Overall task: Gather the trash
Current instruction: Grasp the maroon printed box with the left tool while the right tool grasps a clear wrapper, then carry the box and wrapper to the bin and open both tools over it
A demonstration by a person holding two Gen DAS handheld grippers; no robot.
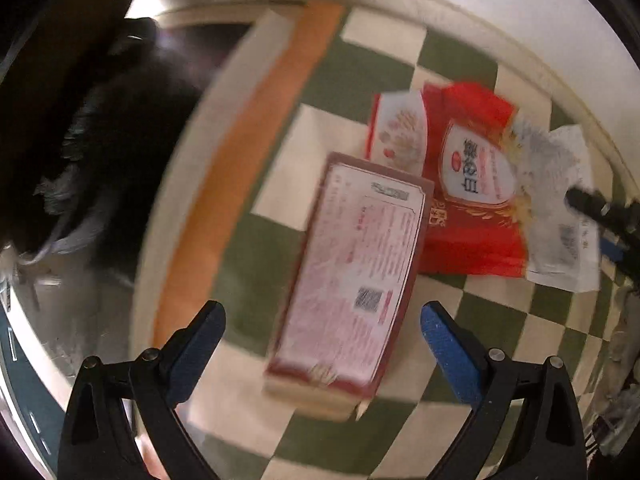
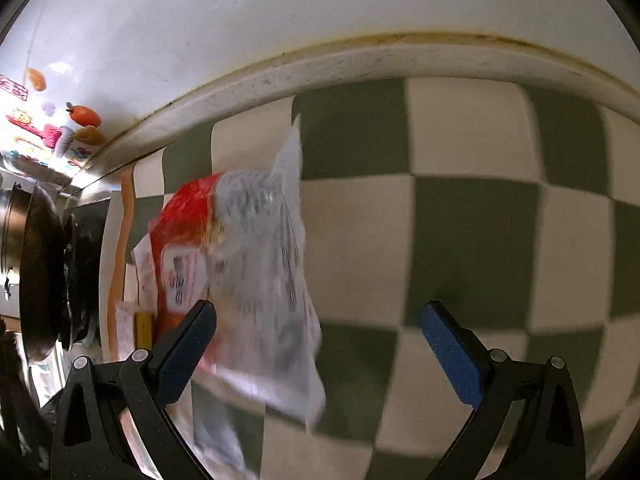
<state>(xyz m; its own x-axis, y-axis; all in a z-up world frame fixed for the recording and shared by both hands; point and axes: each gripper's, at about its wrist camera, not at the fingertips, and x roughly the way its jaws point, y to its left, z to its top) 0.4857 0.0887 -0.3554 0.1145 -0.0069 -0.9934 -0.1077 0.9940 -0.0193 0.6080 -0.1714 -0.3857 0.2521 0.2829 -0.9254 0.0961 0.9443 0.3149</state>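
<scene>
Red-edged box lies flat on the checkered cloth, right between the wide-open left gripper. I'd drop straight down and pinch its long sides. Right gripper is open too, empty, near the clear wrapper. Red bag touches the box's far corner, so watch for snagging.

This is a home kitchen. A green-and-cream checkered mat covers a counter that meets a white wall along a stained, grimy seam at twelve o'clock in the right wrist view. At nine o'clock there, a dark pan sits on a stove, and colourful fruit-shaped magnets or stickers cling to the wall at ten o'clock. Food packaging lies on the mat.
</scene>
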